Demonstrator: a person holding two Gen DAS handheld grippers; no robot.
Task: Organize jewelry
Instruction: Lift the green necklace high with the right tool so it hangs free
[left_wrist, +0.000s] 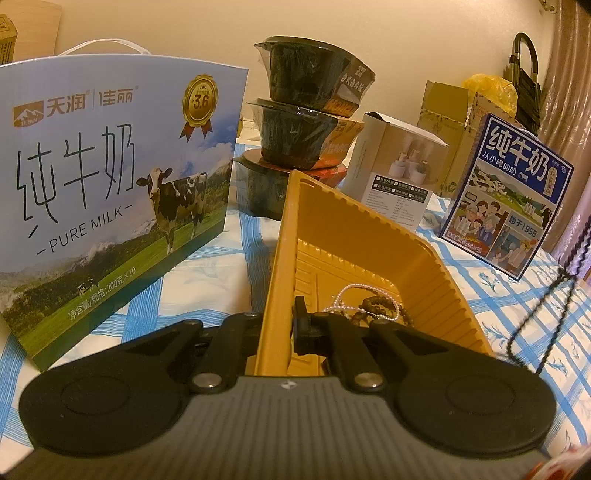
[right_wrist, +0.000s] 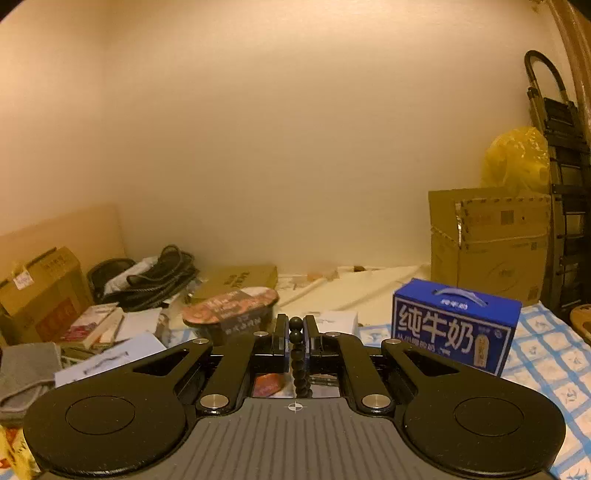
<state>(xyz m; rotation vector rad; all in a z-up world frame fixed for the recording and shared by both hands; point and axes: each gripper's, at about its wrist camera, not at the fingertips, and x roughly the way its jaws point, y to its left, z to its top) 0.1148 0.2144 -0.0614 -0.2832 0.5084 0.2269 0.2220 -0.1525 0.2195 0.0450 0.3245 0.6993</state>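
Observation:
My left gripper (left_wrist: 280, 314) is shut on the near side wall of a yellow ribbed plastic tray (left_wrist: 369, 240), one finger inside the tray and one outside. The tray is tipped up, with its far end raised. In its low near corner lie a silver bead chain (left_wrist: 349, 291) and a brown bead bracelet (left_wrist: 376, 306). My right gripper (right_wrist: 295, 325) is held high over the table, shut on a string of black beads (right_wrist: 297, 354) that hangs down between its fingers. A black twisted cord (left_wrist: 554, 295) dangles at the right edge of the left wrist view.
On the blue-checked tablecloth (left_wrist: 221, 273) stand a large milk gift box (left_wrist: 110, 166), three stacked black bowls (left_wrist: 306, 110), a white carton (left_wrist: 395, 166) and a blue milk box (right_wrist: 454, 325). Cardboard boxes (right_wrist: 487, 240), a folded ladder (right_wrist: 561, 184) and clutter sit behind.

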